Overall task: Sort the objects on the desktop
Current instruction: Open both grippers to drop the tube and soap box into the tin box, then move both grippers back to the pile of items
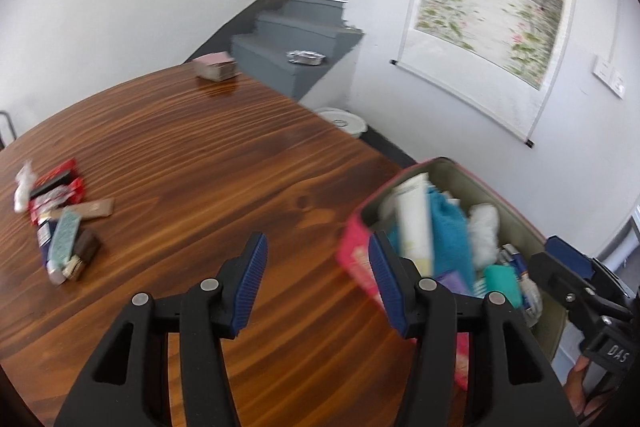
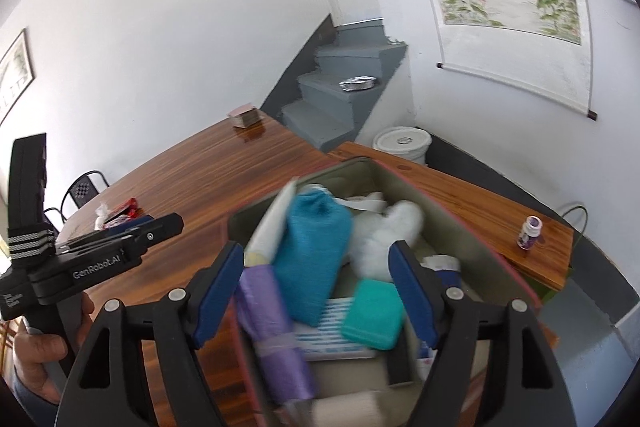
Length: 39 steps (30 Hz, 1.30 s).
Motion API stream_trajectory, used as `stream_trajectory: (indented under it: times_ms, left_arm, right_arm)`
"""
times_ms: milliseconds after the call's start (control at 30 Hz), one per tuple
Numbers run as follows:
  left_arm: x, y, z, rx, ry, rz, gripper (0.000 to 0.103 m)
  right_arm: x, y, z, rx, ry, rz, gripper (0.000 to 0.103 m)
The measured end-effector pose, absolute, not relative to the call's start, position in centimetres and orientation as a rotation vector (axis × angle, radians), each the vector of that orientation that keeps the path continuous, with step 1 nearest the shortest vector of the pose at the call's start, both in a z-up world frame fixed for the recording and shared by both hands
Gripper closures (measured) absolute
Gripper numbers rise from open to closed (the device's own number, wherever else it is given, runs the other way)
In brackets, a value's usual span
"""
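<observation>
The table (image 1: 192,155) is brown wood with dark and light stripes. The box (image 2: 472,211) is pink outside and dull green inside. In it lie a blue knitted pouch (image 2: 312,251), a teal case (image 2: 374,313), a purple roll (image 2: 272,323), a white fluffy thing (image 2: 384,239) and a cream tube (image 1: 414,219). Far left on the table are red wrappers (image 1: 56,187). Both grippers are black with blue pads (image 1: 250,279). The stairs (image 2: 340,95) are grey.

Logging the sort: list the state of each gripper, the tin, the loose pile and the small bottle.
Left gripper: open, empty, over the table.
Right gripper: open, empty, over the tin.
Tin: lidless, packed with items.
Pile: loose on the table, unsorted.
Bottle: upright, capped, outside the tin.
</observation>
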<state>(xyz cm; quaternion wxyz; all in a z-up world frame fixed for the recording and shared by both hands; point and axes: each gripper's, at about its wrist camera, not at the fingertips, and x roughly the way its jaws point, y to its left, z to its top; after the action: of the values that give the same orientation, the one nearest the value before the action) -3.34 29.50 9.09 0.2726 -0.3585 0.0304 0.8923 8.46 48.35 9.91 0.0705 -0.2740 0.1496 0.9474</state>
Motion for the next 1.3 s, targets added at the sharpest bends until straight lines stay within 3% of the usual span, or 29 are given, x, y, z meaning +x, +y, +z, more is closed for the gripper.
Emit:
stream_trajectory:
  times_ms: [233,767,1300]
  left_arm:
    - [-4.9,23.0,8.5,-1.021,0.04,2.519,0.047]
    - [-6.8,10.1,6.3,-1.142,-0.068,2.712,0.047]
    - [-9.5,3.2,4.9,-1.22,-0.171,2.743,0.047]
  right_arm:
    - [6.3,43.6,9.5,-0.877,0.456,2.961,0.023]
    - [-1.1,31.7,7.4,-1.139,0.252,3.128,0.022]
    - [-7.4,24.1,5.1,-1.349,0.143,3.138,0.022]
